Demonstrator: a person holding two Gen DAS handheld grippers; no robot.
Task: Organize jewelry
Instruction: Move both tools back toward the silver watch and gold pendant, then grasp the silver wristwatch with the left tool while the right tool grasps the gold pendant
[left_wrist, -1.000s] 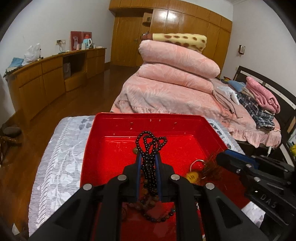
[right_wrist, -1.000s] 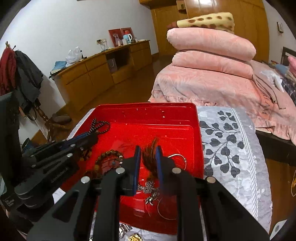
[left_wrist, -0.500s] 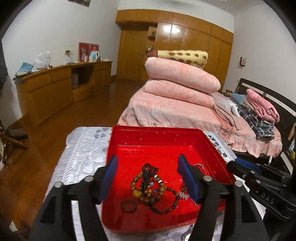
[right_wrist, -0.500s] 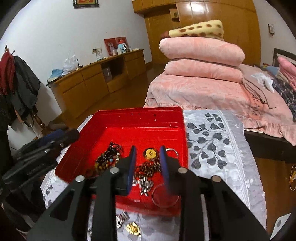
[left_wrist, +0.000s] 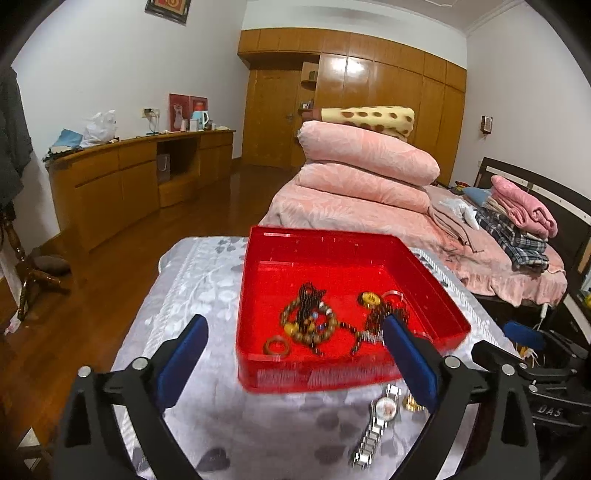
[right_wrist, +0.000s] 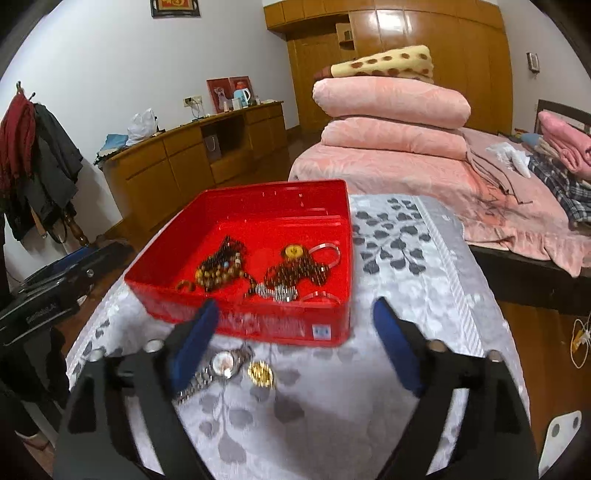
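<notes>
A red tray (left_wrist: 258, 376) (right_wrist: 332, 206) sits on a grey leaf-patterned table. It holds a pile of beaded bracelets and a dark bead necklace (left_wrist: 308, 321) (right_wrist: 218, 264), a brown bead strand with a silver piece (right_wrist: 291, 275), a gold pendant (left_wrist: 370, 298) (right_wrist: 293, 251) and a small brown ring (left_wrist: 275, 346). A silver wristwatch (left_wrist: 376, 421) (right_wrist: 218, 367) and a gold coin-like piece (right_wrist: 261, 373) lie on the cloth in front of the tray. My left gripper (left_wrist: 295, 343) and right gripper (right_wrist: 295, 321) are both open and empty, in front of the tray.
A bed (left_wrist: 354, 210) with stacked pink quilts stands behind the table. A long wooden sideboard (left_wrist: 122, 181) runs along the left wall. A coat stand with clothes (right_wrist: 33, 155) is at far left. The table cloth (right_wrist: 413, 266) extends to the right of the tray.
Both grippers have let go of their bead strands into the tray, opened wide, and pulled back toward the table's front edge, bringing the watch and gold piece into view.
</notes>
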